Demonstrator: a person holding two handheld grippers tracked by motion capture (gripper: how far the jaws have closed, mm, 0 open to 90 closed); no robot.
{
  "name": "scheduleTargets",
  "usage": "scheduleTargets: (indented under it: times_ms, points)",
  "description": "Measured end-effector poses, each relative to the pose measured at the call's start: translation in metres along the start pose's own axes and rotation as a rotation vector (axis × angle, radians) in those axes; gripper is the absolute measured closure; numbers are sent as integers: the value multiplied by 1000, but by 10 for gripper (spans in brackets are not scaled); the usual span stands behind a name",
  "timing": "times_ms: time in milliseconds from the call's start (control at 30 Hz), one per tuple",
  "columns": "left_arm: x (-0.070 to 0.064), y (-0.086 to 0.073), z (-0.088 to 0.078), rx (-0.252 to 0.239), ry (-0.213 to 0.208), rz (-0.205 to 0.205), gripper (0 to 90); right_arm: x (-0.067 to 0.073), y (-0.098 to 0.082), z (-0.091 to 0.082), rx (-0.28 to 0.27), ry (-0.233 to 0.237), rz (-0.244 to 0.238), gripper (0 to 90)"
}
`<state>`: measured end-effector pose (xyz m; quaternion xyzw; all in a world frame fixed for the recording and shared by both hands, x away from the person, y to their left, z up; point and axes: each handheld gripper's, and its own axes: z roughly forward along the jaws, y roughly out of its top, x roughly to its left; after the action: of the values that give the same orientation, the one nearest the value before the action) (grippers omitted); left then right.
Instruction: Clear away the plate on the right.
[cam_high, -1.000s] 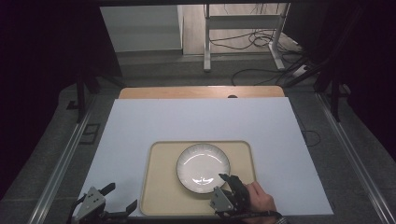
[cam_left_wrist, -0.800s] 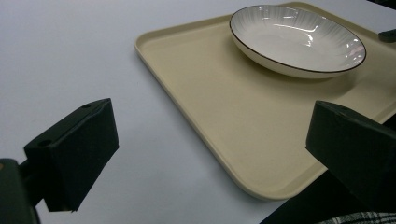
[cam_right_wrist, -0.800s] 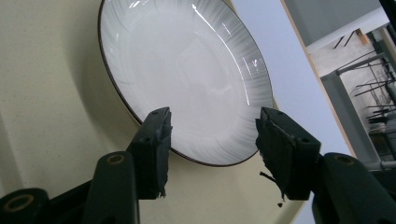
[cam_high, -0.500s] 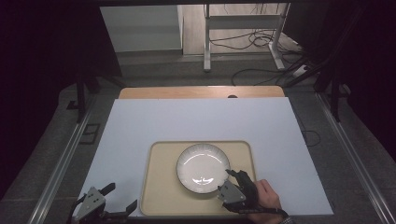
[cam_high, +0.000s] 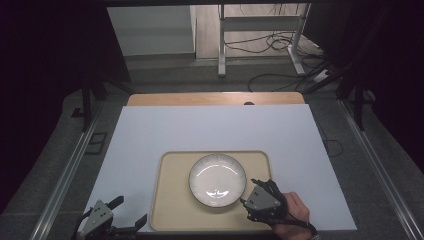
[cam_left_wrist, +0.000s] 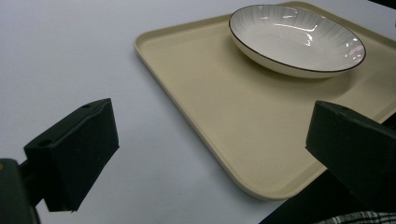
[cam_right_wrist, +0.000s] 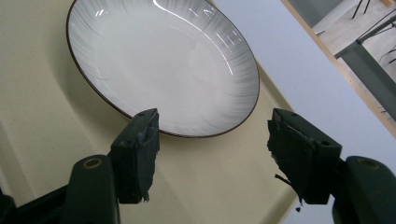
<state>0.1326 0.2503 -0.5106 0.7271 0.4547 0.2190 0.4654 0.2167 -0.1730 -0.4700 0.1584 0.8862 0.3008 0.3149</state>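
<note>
Shallow white ceramic plate with a dark rim (cam_high: 217, 179) sits centred on the beige rectangular plastic tray (cam_high: 175, 200) on the white-covered counter (cam_high: 210, 130). Right tongs (cam_right_wrist: 212, 158) are spread open just beside the plate's near-right rim, apparently approaching for a grasp; next they'd need to straddle the rim and close. Left tongs (cam_left_wrist: 210, 154) hang open off the tray's near-left corner; no readable writing.

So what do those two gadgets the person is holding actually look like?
Each is a black hand-held tool ending in two blocky black jaws. The left gripper and right gripper both carry a grey three-cornered plate on top. The right gripper's jaw pads look frayed at the edges. A scrap of checked cloth shows by the left one.
</note>
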Motion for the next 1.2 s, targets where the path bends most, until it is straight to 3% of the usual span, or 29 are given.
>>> scheduleTargets:
  times_ms: [633,1200]
  points:
    - [0,0,0,-1,-2,-4,22,-18,-21,-8,-10,25,129,271]
    - [0,0,1,1,-1,-5,22,-31,-33,-15,-42,41,265,83]
